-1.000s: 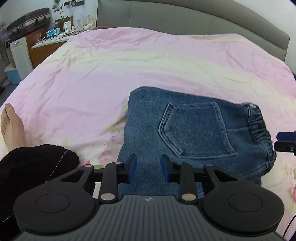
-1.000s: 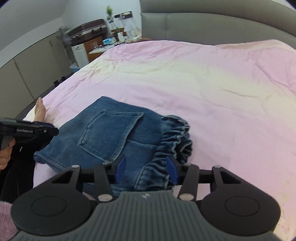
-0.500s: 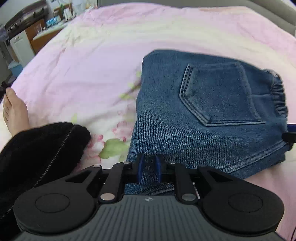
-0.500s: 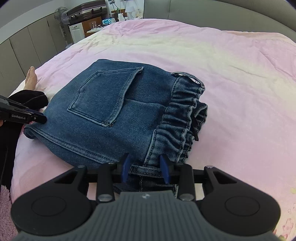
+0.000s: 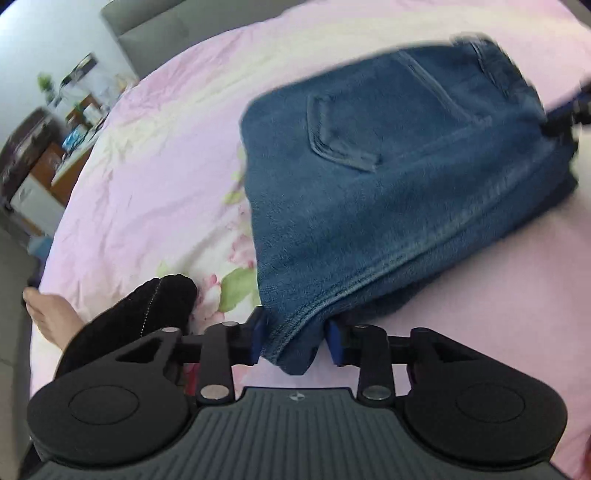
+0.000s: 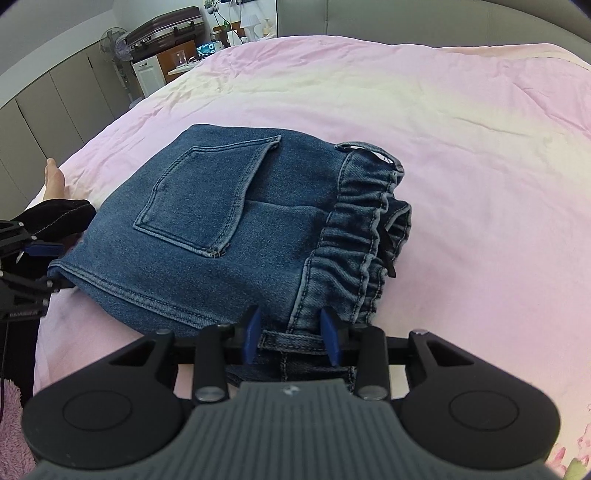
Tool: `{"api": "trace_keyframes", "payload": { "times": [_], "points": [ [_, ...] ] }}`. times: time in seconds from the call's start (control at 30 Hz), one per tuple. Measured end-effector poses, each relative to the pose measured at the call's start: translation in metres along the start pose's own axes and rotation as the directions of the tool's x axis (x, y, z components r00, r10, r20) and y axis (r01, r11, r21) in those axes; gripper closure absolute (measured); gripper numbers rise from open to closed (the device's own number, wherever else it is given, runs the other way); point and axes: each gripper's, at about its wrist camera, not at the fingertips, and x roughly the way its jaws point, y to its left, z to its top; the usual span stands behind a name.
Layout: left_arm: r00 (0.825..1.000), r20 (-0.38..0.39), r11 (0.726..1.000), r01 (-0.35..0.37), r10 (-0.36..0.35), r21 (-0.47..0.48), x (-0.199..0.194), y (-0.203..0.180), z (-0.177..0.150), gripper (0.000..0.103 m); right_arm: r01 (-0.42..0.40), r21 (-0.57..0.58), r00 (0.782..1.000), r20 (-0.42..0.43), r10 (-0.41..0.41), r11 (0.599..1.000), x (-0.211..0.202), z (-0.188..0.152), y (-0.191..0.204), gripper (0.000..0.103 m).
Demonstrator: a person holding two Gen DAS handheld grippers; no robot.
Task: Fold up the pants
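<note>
Folded blue jeans (image 5: pixel 388 206) lie on the pink bed cover (image 5: pixel 155 155), back pocket up. My left gripper (image 5: pixel 295 339) has the near folded corner between its blue pads; its jaws are opening, and a thin dark gap shows at the right pad. In the right wrist view the jeans (image 6: pixel 221 236) show their gathered elastic waistband (image 6: pixel 354 236) on the right. My right gripper (image 6: pixel 290 336) is shut on the near end of that waistband. The left gripper (image 6: pixel 33 266) appears at the jeans' left corner, and the right gripper (image 5: pixel 565 110) is a blur at the far right.
A person's bare foot (image 5: pixel 48 314) and black trouser leg (image 5: pixel 147 314) rest on the bed's left edge. A grey headboard (image 5: pixel 155 33) stands behind. A suitcase (image 6: pixel 162 26) on a cabinet, a fan and a cluttered side table lie beyond the bed.
Both grippers sank to the jeans' near edge. The right closed on the waistband. The left rolled, tilting its view, narrowed over the corner, then widened with thicker cloth between its pads.
</note>
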Motion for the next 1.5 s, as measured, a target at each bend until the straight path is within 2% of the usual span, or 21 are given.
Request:
{"api": "trace_keyframes", "payload": {
  "times": [0.07,0.13,0.2,0.27,0.33,0.4,0.47,0.53,0.57,0.63,0.67,0.73,0.8,0.83,0.9,1.0,1.03,1.23,1.37,1.43,1.5],
  "points": [
    [0.999,0.042,0.998,0.016,-0.013,-0.059,-0.011,0.010,0.003,0.073,0.000,-0.001,1.000,-0.002,0.000,1.000,0.000,0.001,0.000,0.070],
    [0.997,0.067,0.988,0.058,-0.049,-0.144,-0.019,0.024,0.007,0.074,-0.002,0.000,1.000,-0.008,0.002,1.000,0.001,0.002,0.000,0.070],
    [0.995,0.057,0.969,0.090,-0.079,-0.231,-0.014,0.033,0.011,0.075,0.000,0.003,1.000,-0.008,0.000,1.000,0.002,0.003,0.000,0.070],
    [0.996,0.033,0.953,0.088,-0.082,-0.291,-0.006,0.031,0.013,0.075,-0.001,0.011,1.000,-0.007,0.001,1.000,0.003,0.002,0.000,0.070],
    [0.997,0.000,0.942,0.077,-0.081,-0.326,0.004,0.028,0.014,0.070,0.000,0.017,1.000,-0.006,0.000,1.000,0.004,0.002,0.001,0.070],
    [0.995,-0.018,0.903,0.082,-0.098,-0.421,0.011,0.031,0.008,0.056,0.002,0.011,1.000,-0.007,-0.002,1.000,0.003,0.002,0.002,0.070],
    [0.991,-0.025,0.844,0.101,-0.134,-0.526,0.018,0.041,0.000,0.045,0.001,0.008,1.000,-0.008,-0.001,1.000,0.003,0.003,0.001,0.070],
    [0.982,-0.025,0.783,0.131,-0.185,-0.608,0.026,0.053,-0.008,0.042,-0.001,0.011,1.000,-0.011,0.001,1.000,0.003,0.004,0.000,0.070],
    [0.979,-0.044,0.799,0.135,-0.198,-0.586,0.028,0.053,-0.008,0.048,-0.004,0.012,1.000,-0.013,0.004,1.000,0.003,0.005,-0.001,0.070],
    [0.984,-0.087,0.891,0.104,-0.158,-0.441,0.022,0.042,0.000,0.053,-0.007,0.003,1.000,-0.019,0.007,1.000,0.003,0.005,0.000,0.070],
    [0.984,-0.119,0.927,0.081,-0.133,-0.366,0.020,0.035,0.006,0.056,-0.006,-0.004,1.000,-0.020,0.005,1.000,0.003,0.005,0.000,0.070],
    [0.984,-0.158,0.978,0.047,-0.081,-0.205,0.016,0.019,0.016,0.062,-0.005,-0.016,1.000,-0.022,0.005,1.000,0.004,0.005,0.000,0.070],
    [0.984,-0.179,1.000,0.012,-0.014,-0.012,0.012,0.002,0.021,0.066,-0.008,-0.018,1.000,-0.024,0.008,1.000,0.004,0.006,-0.001,0.070],
    [0.984,-0.177,0.994,-0.012,0.032,0.111,0.011,-0.010,0.020,0.067,-0.011,-0.020,1.000,-0.025,0.010,1.000,0.004,0.006,-0.001,0.070],
    [0.981,-0.160,0.951,-0.053,0.106,0.304,0.012,-0.031,0.011,0.071,-0.010,-0.035,1.000,-0.026,0.009,0.999,0.004,0.007,0.000,0.070],
    [0.974,-0.124,0.843,-0.099,0.192,0.528,0.021,-0.051,-0.014,0.074,-0.009,-0.060,1.000,-0.028,0.007,0.998,0.005,0.006,0.001,0.070],
    [0.973,-0.122,0.823,-0.095,0.196,0.560,0.024,-0.052,-0.021,0.074,-0.009,-0.067,1.000,-0.030,0.007,0.998,0.005,0.007,0.002,0.070],
    [0.980,-0.153,0.807,-0.015,0.130,0.590,0.032,-0.045,-0.027,0.076,-0.014,-0.078,0.999,-0.039,0.010,0.997,0.009,0.009,0.001,0.070],
    [0.976,-0.201,0.827,0.048,0.080,0.560,0.022,-0.033,-0.015,0.076,-0.007,-0.082,0.999,-0.047,0.003,0.997,0.010,0.010,0.000,0.070],
    [0.977,-0.200,0.822,0.051,0.078,0.567,0.012,-0.030,-0.012,0.075,-0.003,-0.080,0.999,-0.053,-0.001,0.997,0.010,0.011,-0.001,0.070],
    [0.978,-0.196,0.839,0.045,0.074,0.543,0.001,-0.028,-0.009,0.075,-0.005,-0.071,0.998,-0.057,0.001,0.997,0.010,0.012,-0.002,0.070]
  ]
}}
